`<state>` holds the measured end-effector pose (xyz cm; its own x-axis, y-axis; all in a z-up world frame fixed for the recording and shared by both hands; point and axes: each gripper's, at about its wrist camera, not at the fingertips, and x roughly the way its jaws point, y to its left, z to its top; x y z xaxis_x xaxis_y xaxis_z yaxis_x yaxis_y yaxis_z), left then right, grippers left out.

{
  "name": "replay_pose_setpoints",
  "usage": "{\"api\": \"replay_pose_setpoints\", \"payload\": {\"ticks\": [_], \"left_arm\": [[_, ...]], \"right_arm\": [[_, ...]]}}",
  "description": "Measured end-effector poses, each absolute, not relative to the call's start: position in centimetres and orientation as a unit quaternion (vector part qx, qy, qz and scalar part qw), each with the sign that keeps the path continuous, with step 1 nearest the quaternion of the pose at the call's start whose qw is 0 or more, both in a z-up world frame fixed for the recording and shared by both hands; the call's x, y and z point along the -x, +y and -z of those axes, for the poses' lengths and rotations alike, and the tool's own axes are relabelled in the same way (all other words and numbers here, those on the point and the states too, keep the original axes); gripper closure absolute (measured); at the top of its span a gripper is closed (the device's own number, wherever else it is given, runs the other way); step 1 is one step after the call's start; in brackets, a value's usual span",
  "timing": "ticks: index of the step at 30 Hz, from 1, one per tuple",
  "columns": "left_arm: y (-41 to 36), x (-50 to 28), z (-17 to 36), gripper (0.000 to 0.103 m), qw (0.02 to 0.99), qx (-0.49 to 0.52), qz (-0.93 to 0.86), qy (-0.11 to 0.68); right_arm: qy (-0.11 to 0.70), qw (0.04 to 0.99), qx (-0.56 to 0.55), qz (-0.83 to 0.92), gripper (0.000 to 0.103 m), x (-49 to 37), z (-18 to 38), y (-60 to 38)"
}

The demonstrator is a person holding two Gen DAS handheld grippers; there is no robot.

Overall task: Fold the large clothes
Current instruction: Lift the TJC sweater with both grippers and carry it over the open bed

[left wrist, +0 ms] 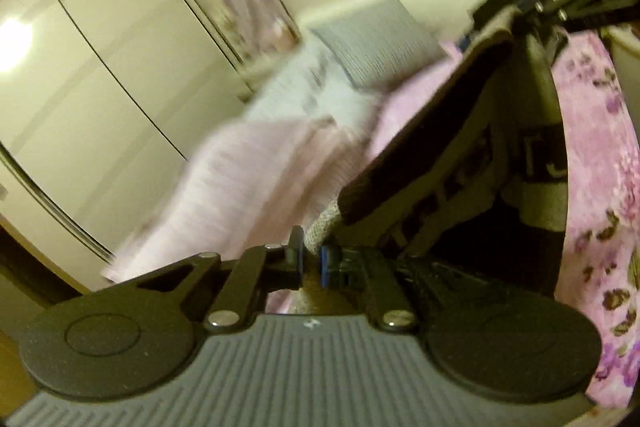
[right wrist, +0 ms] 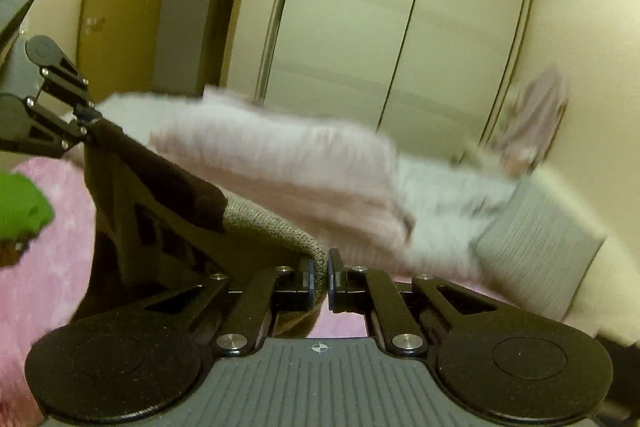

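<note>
A knitted sweater, dark brown with beige bands and a beige ribbed hem, hangs stretched in the air between my two grippers over a bed. My left gripper is shut on the beige hem corner at the bottom of the left wrist view. The right gripper shows at that view's upper right, clamping the other end. In the right wrist view my right gripper is shut on the beige knit edge, the sweater runs up and left from it, and the left gripper pinches its far corner.
Below lies a pink flowered bedspread. A folded pink blanket, a white fluffy throw and a grey striped pillow sit on the bed. White wardrobe doors stand behind. A green object is at the left edge.
</note>
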<state>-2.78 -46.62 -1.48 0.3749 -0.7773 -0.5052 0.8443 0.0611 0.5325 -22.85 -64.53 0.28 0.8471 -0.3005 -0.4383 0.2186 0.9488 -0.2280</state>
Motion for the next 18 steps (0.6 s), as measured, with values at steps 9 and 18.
{"api": "replay_pose_setpoints", "payload": {"ticks": [9, 18], "left_arm": [[-34.0, 8.8, -3.5, 0.096, 0.741, -0.354, 0.571, -0.012], [-32.3, 9.5, -12.9, 0.096, 0.742, -0.289, 0.603, -0.050]], "right_arm": [[0.183, 0.953, 0.118, 0.209, 0.101, 30.1, -5.7, -50.0], [0.121, 0.947, 0.179, 0.239, 0.101, 34.5, -14.9, -45.3]]}}
